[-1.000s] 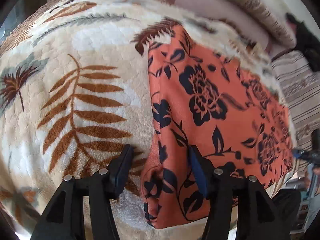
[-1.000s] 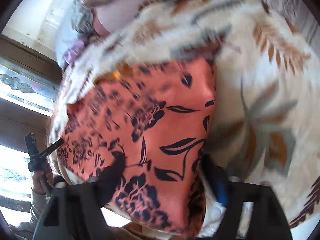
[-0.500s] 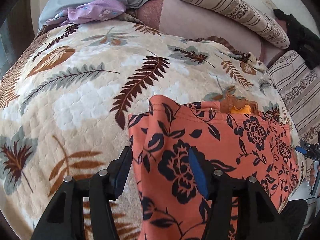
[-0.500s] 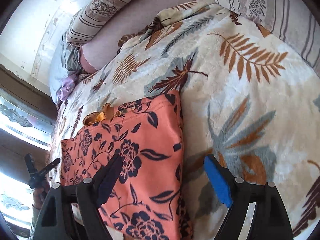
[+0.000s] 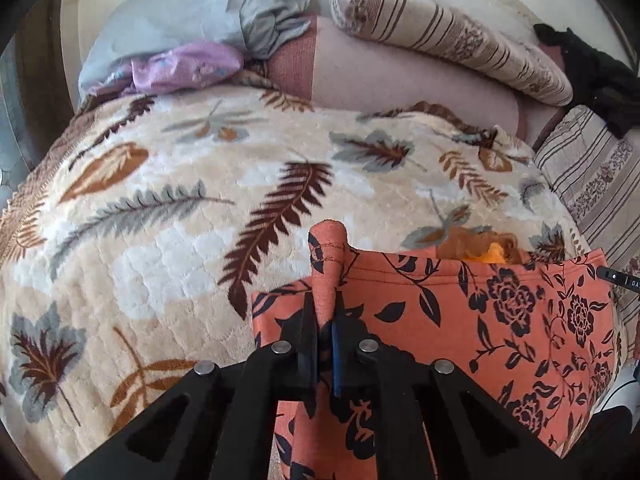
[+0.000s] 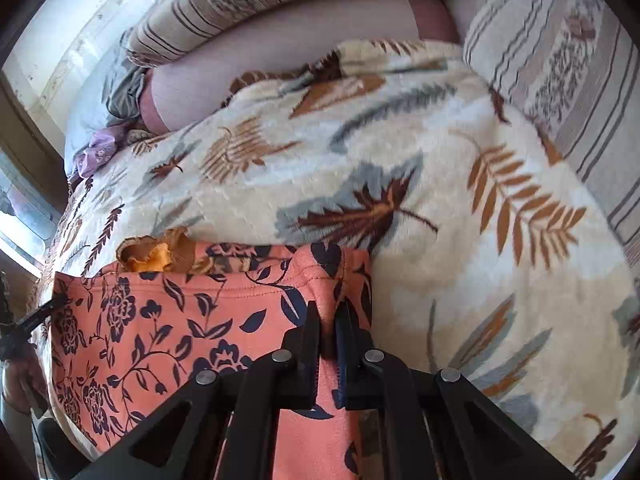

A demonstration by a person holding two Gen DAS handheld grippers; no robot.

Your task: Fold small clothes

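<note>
Your left gripper (image 5: 325, 312) and right gripper (image 6: 328, 320) have just clamped the orange floral garment's (image 5: 500, 312) corners at twelve o'clock — thin pinches; uneven lifting could slip one free onto the blanket (image 5: 180, 208).

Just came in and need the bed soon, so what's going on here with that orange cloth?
A person is folding small clothes on the bed, a handheld gripper in each hand. The left gripper has just closed on one corner of the orange floral garment, and the right gripper has just closed on the opposite corner, both pinching a bunch of fabric at the same hemmed edge. The garment lies spread over the leaf-print blanket, with a small orange-yellow piece lying just beyond it.
</note>
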